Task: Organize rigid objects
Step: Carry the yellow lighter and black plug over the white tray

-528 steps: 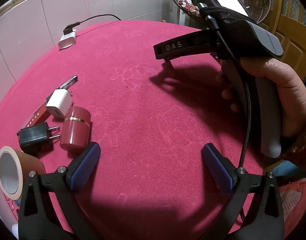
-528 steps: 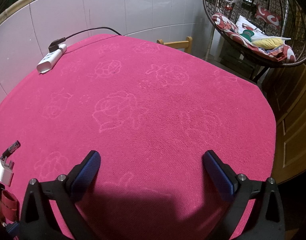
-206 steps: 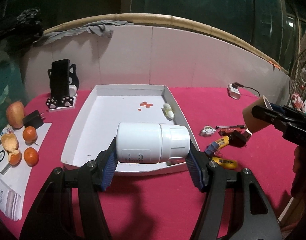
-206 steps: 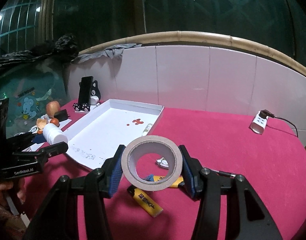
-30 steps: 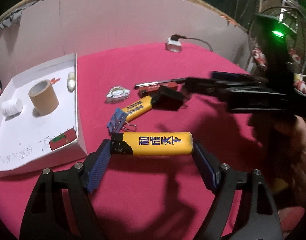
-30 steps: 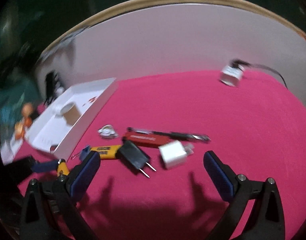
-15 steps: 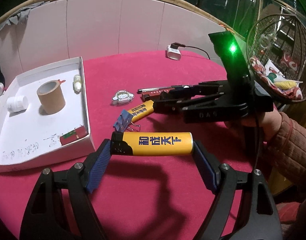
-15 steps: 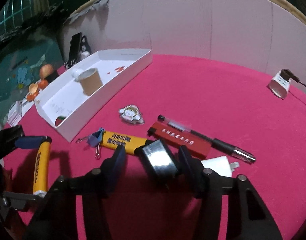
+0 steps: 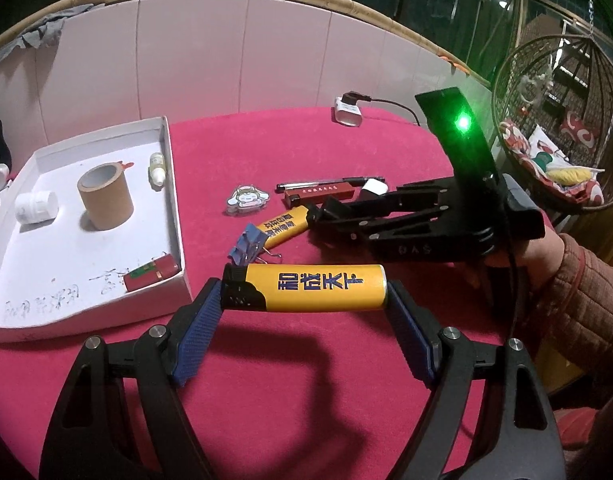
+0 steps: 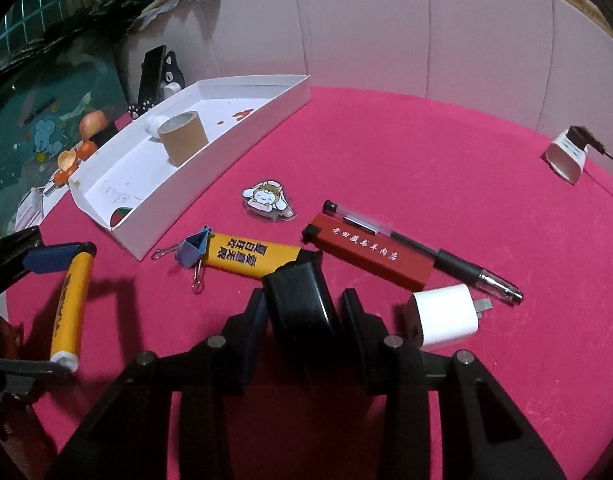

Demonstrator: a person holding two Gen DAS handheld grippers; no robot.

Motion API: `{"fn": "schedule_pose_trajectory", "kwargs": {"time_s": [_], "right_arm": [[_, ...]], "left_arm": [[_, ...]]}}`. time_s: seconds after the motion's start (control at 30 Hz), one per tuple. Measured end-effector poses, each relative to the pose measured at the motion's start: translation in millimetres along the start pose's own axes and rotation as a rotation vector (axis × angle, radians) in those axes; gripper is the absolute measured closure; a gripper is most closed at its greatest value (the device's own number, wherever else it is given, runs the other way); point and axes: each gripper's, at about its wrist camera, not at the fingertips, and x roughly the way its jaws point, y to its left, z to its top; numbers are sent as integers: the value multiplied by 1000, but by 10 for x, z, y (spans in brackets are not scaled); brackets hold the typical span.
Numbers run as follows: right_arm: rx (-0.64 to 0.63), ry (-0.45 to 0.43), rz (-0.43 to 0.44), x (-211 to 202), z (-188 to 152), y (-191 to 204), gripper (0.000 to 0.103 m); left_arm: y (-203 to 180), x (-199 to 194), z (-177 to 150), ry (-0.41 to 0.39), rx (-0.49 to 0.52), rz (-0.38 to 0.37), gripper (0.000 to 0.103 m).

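Left wrist view: left gripper [image 9: 304, 312] holds the yellow lighter [image 9: 306, 287] crosswise, one blue pad on each end, black cap end at 9 o'clock, above the red tablecloth [image 9: 306, 392]. Jaws are wide but clamped on it. Black characters run along the lighter's yellow body (Chinese; not transcribed). At 1 o'clock from it the right gripper [image 9: 322, 216] comes in from 3 o'clock, "DAS" on its black body and a green lamp lit on top.

Right wrist view: right gripper [image 10: 302, 312] has just been closing. Its jaws now stand narrow with the black charger [image 10: 300, 308] between them, pads against its sides. The charger is a glossy black block, near end toward the camera; prongs not visible.

On the cloth:
- second yellow lighter [image 10: 252, 256] at 11 o'clock of the charger, black characters along it, touching a blue binder clip [image 10: 194, 250] at its 9 o'clock end
- red lighter [image 10: 370, 254] at 1 o'clock, pale characters on its side, with a black pen [image 10: 426, 248] just beyond it
- white charger [image 10: 444, 316] at 3 o'clock, just beside the right jaw
- cartoon sticker [image 10: 268, 198] at 12 o'clock

White tray [image 9: 178, 216] at 9 o'clock in the left view holds a brown tape roll [image 9: 104, 196] standing on end, a white bottle [image 9: 36, 208] and a small red item [image 9: 152, 276]; handwriting on the tray floor is unreadable.
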Motion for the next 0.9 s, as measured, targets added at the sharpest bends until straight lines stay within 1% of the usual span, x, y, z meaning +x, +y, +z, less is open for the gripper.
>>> {"fn": "schedule_pose_trajectory", "kwargs": {"time_s": [0.07, 0.1, 0.13, 0.2, 0.27, 0.4, 0.6, 0.7, 0.9], "right_arm": [[-20, 8, -29, 4, -6, 49, 66], [-20, 9, -32, -3, -12, 54, 66], [-17, 5, -31, -22, -21, 66, 70], [-5, -7, -30, -72, -47, 73, 71], [4, -33, -34, -164, -75, 96, 74], [17, -112, -27, -425, -79, 148, 74], [10, -231, -18, -795, 15, 267, 74], [-15, -261, -21, -876, 89, 374, 74], [-67, -292, -29, -932, 236, 563, 74]], "left_arm": [[13, -16, 6, -6, -3, 2, 22], [14, -32, 9, -11, -3, 5, 22], [13, -46, 10, -16, -3, 7, 22], [16, -72, 8, -24, 0, 13, 22], [20, -90, 4, -29, 1, 17, 22], [39, -131, 13, -43, -5, 30, 22], [99, -225, 37, -72, -19, 55, 22], [168, -301, 71, -99, -28, 78, 22], [392, -516, 132, -165, -69, 140, 22]]}}
